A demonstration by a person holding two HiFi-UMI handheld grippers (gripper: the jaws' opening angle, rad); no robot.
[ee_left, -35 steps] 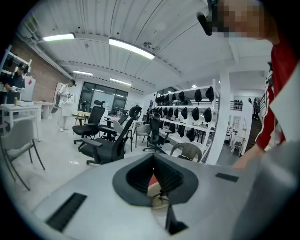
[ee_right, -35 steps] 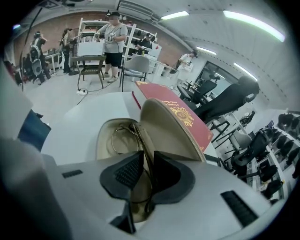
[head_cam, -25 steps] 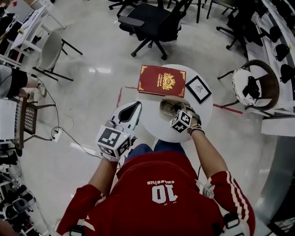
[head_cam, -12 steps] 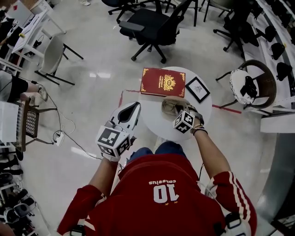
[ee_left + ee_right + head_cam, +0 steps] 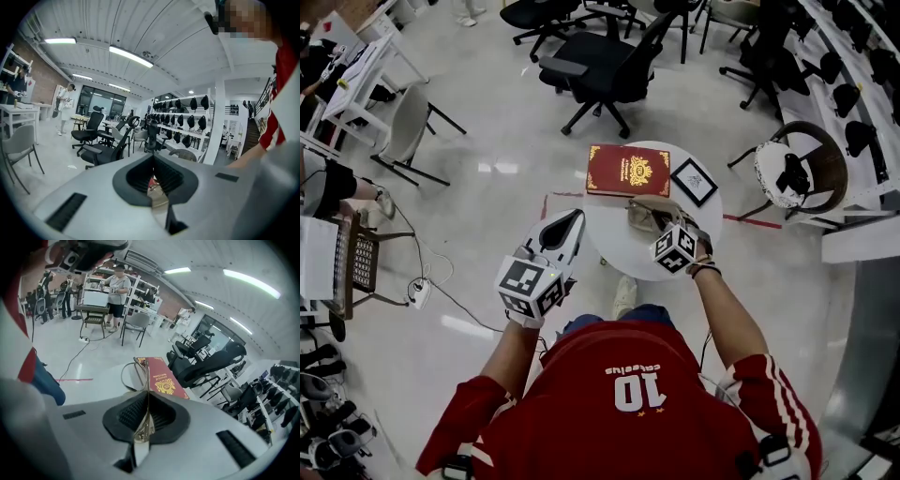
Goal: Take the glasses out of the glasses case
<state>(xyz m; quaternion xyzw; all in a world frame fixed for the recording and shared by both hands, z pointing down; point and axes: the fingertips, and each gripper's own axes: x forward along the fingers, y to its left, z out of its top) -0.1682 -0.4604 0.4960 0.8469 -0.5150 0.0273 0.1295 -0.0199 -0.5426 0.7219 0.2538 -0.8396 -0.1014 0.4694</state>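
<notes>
A red glasses case (image 5: pixel 628 171) with a gold emblem lies shut at the far side of the small round white table (image 5: pixel 614 242). My right gripper (image 5: pixel 662 228) is over the table's right part, shut on the gold-framed glasses (image 5: pixel 645 216). In the right gripper view the glasses' thin temple (image 5: pixel 146 378) runs between the closed jaws of the right gripper (image 5: pixel 148 397), with the lens rim sticking out toward the red case (image 5: pixel 164 380). My left gripper (image 5: pixel 573 218) hovers at the table's left edge, jaws together and holding nothing; its own view shows the left gripper (image 5: pixel 152 161) the same way.
A small black-framed picture (image 5: pixel 694 181) lies on the table right of the case. A black office chair (image 5: pixel 600 56) stands behind the table, a round wicker chair (image 5: pixel 797 173) to the right, a grey chair (image 5: pixel 403 108) to the left. A cable and power strip (image 5: pixel 417 291) lie on the floor.
The head view has pulled back, so the table looks smaller and higher in the picture. The right gripper stays shut on the glasses above the table. The left gripper has barely moved.
</notes>
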